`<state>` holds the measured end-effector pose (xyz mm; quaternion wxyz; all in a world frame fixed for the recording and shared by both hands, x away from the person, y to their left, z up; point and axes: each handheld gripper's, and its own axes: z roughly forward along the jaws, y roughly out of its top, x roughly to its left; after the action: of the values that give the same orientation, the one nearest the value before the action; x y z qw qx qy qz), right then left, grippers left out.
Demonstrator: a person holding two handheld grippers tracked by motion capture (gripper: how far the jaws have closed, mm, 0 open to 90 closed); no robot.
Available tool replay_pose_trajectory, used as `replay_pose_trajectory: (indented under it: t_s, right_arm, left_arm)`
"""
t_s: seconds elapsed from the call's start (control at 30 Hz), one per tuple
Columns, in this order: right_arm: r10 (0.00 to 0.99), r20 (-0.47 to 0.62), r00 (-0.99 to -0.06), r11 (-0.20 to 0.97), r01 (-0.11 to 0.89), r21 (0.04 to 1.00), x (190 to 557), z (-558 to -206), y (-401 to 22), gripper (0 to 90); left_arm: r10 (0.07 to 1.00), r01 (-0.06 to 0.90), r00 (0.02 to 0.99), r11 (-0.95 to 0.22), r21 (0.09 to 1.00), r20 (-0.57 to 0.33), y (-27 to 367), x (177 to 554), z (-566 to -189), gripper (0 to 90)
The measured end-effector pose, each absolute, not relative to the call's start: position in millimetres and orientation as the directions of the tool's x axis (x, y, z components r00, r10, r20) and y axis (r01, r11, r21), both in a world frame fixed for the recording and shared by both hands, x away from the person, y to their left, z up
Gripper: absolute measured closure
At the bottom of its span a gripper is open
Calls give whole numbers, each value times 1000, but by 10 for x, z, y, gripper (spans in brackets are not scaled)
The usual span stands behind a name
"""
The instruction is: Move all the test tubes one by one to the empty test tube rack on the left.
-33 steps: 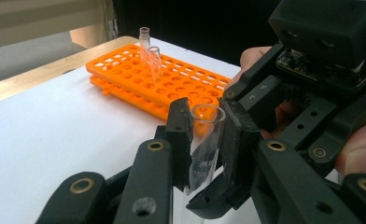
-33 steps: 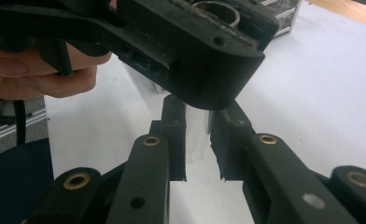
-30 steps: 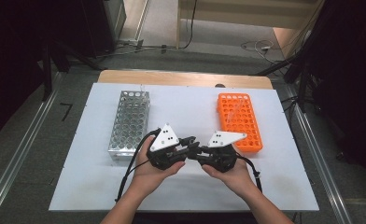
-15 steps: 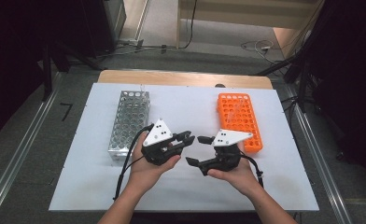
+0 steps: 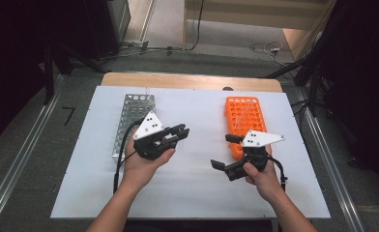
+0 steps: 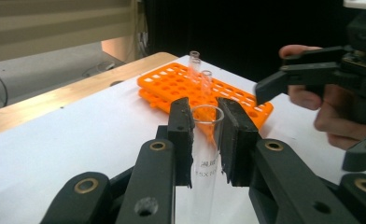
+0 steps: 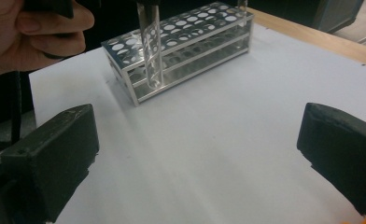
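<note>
Now a clear test tube (image 6: 204,154) is pinched by the left gripper (image 5: 177,134) just right of the metal rack (image 5: 132,124); the right gripper's (image 5: 226,152) jaws, just opened, stand spread and empty. Lowering into a rack hole is probably called for next.

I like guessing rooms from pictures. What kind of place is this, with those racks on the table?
Probably a lab or test workbench: a glass test tube is clamped in the left gripper, and an orange tube rack and a metal tube rack sit on the white table.

White board (image 5: 197,193) on wood bench (image 5: 187,81); grey floor w/ cables (image 5: 265,47) behind; metal rails (image 5: 13,169) both sides.
</note>
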<state>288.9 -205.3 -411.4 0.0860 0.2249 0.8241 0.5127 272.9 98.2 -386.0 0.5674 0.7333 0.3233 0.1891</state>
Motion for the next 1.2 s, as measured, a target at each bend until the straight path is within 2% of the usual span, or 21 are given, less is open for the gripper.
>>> replay_pose_trajectory:
  t_s: [0.7,1.2]
  right_arm:
    - [626,97,-773,299,354,886,2844,-4147,-3011,0]
    - [666,103,-739,293,386,875,2796,-4334,-3258,0]
  left_arm:
    - [796,271,595,-69,960,-110,1554,3148,-3703,762]
    - [871,289,479,-38,956,-110,1847,3518,-3799,763]
